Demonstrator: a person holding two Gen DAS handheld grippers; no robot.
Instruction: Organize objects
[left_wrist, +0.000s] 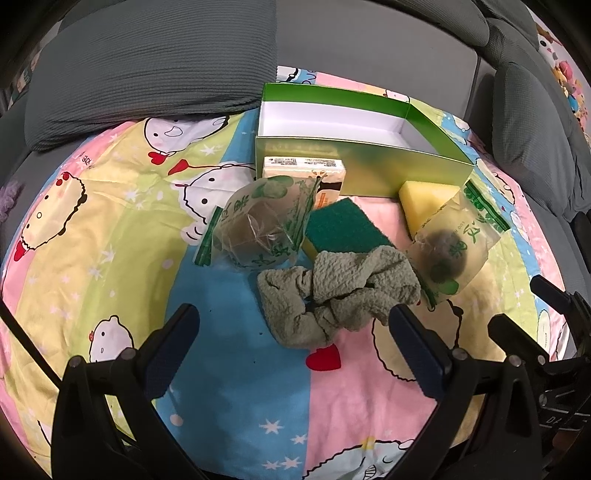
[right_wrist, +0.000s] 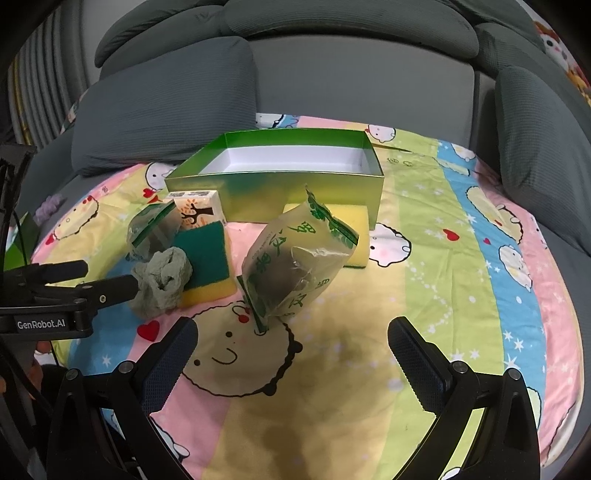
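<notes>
Only the right wrist view shows the purple scrunchie (right_wrist: 49, 205).

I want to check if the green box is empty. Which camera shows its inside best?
The left wrist view: the green box shows much bare white floor. The right wrist view looks lower, so its front wall hides most of the inside.

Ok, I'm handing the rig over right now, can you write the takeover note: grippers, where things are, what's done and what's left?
Left gripper: open, empty, just short of the green-grey cloth.
Right gripper: open, empty, facing the nearer snack bag.
Green box: open, nothing visible inside, at the back of the cartoon blanket.
In front of it, all outside: tissue pack, second snack bag, green-topped sponge, yellow sponge.
Done: nothing boxed yet. Left: presumably every item goes in the box.
</notes>
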